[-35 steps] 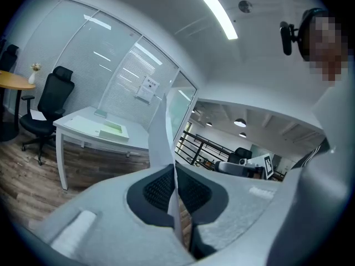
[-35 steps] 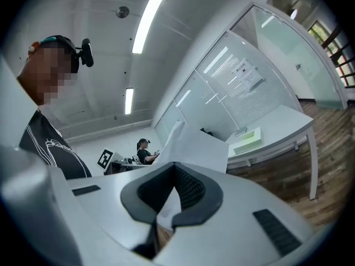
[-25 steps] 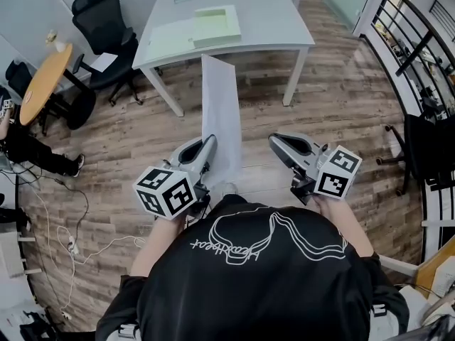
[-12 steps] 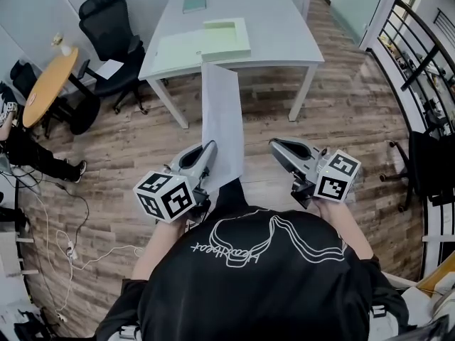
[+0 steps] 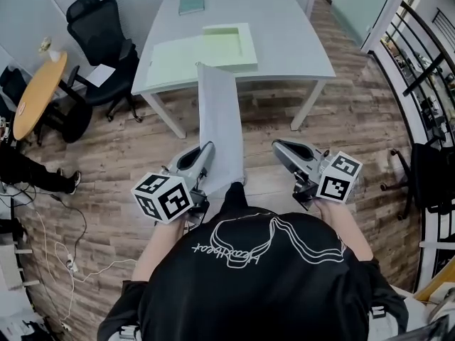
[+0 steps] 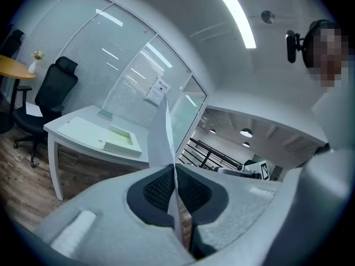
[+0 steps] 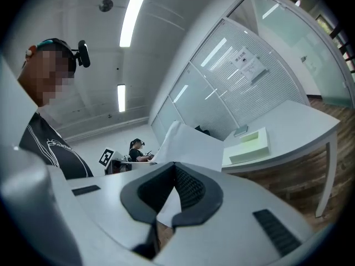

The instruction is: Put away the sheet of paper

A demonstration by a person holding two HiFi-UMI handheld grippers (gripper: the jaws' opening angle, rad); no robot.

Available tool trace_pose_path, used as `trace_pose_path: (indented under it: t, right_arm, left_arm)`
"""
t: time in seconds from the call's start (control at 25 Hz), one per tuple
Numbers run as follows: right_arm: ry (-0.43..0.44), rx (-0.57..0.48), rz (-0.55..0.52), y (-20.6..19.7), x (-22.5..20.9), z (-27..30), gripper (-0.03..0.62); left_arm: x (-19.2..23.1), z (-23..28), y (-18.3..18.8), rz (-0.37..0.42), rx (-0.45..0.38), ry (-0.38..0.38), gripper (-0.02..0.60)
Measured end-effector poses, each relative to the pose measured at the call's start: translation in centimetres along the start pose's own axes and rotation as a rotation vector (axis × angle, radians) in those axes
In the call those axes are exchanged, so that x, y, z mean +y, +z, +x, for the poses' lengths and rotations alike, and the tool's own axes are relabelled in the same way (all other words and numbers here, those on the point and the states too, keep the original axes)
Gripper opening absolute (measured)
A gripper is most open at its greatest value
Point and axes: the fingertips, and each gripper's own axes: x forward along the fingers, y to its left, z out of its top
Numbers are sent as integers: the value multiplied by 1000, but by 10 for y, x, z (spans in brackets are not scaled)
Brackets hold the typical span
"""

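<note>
Left tool [image 5: 207, 149]: clenched on the near end of a long white sheet of paper [image 5: 219, 116] (edge-on between the pads), far end raised toward the near edge of the white rectangular desk [image 5: 291, 27]. Right tool [image 5: 280, 147]: closed, empty, short of the desk, apart from the sheet.

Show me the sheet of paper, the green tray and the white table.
sheet of paper [image 5: 220, 123]: head view, the middle of the sheet.
green tray [image 5: 222, 42]: head view, its bare inner floor.
white table [image 5: 284, 27]: head view, a bare part of the tabletop right of the tray.
</note>
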Motion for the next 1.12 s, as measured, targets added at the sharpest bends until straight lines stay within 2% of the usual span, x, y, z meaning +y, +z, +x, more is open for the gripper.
trace_pose_path:
  t: [0.2, 0.68, 0.88, 1.12]
  right_arm:
    - [-23, 24, 46, 25, -62, 57, 9]
    - [-64, 47, 102, 91, -203, 184, 9]
    - [-72, 39, 115, 99, -234, 210, 9]
    - [-81, 47, 140, 93, -254, 215, 9]
  left_arm:
    - [63, 49, 39, -33, 31, 4, 11]
    - [208, 151, 131, -49, 78, 33, 11]
    - [245, 166, 154, -42, 67, 55, 11]
    - [274, 169, 167, -51, 45, 113, 11]
